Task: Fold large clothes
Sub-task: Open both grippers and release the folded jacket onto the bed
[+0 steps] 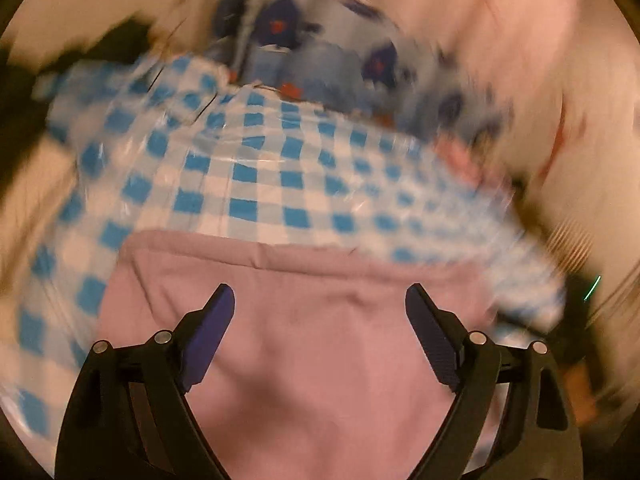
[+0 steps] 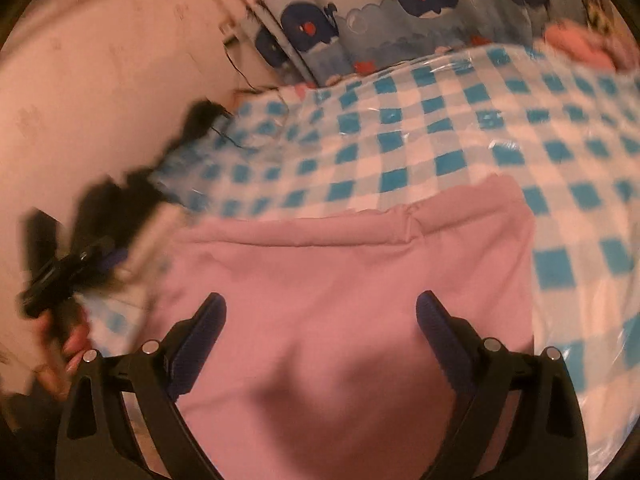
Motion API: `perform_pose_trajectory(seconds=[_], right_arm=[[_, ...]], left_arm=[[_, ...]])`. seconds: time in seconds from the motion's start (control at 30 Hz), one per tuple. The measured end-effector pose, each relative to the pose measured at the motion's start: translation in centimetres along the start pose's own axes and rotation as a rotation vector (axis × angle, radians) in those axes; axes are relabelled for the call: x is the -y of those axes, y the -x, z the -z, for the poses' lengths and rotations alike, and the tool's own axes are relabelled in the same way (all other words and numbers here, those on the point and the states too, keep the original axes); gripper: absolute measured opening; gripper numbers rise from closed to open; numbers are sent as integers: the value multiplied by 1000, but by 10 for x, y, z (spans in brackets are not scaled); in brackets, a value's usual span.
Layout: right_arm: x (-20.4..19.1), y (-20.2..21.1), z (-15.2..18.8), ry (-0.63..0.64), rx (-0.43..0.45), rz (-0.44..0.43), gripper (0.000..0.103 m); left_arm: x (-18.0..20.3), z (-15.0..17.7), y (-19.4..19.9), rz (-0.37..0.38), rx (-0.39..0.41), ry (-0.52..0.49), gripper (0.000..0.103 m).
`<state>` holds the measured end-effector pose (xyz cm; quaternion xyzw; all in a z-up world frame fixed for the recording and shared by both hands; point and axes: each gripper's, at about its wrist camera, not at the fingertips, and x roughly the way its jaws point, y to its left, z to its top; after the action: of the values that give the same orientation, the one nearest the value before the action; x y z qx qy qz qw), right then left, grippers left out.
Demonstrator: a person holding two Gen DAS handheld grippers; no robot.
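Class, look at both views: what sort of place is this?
Probably a home room: a blue-checked plastic table cover, a whale-print curtain behind it, and a pink garment laid out for folding.

The right gripper (image 2: 321,312) hangs open above a pink garment (image 2: 352,264) on the checked cloth (image 2: 460,128).

Plain pink folded cloth garment (image 2: 352,280) at lower centre, blue-and-white checked plastic-covered table cover (image 2: 460,128) behind it, light blue curtain printed with navy whales with red spots (image 2: 400,12) at top, black grippers with dark blue pads (image 2: 320,324).
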<state>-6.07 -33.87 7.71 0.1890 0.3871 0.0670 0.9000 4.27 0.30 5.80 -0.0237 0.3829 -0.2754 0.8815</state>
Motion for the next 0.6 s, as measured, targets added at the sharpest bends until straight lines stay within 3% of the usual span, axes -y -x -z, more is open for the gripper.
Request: perform_pose_trajectory(seconds=[0.1,0.23,0.33,0.4,0.5,0.6], right_arm=[[-9,-31,-7,39,1,89,92],[-6,-75,-10,103,-24,230,92],[16,-108,-10,71,-84,260,92],[25,-128,-6,59,-121,258,92],[25,-149,-3,91,-121,309,94],[34,-159,-2,71,-151,306,94]], left_arm=[[28,8,-38,-85,-22,-109,83],[25,14,-82,-194,-43,-125,83],[0,18,-113,-228,-94,-54,83],[-19,21,-135,-210,-137,9,84],[-22,25,-155,-248,-137,0,86],[-19,30,-166,-286,-163,-26,86]])
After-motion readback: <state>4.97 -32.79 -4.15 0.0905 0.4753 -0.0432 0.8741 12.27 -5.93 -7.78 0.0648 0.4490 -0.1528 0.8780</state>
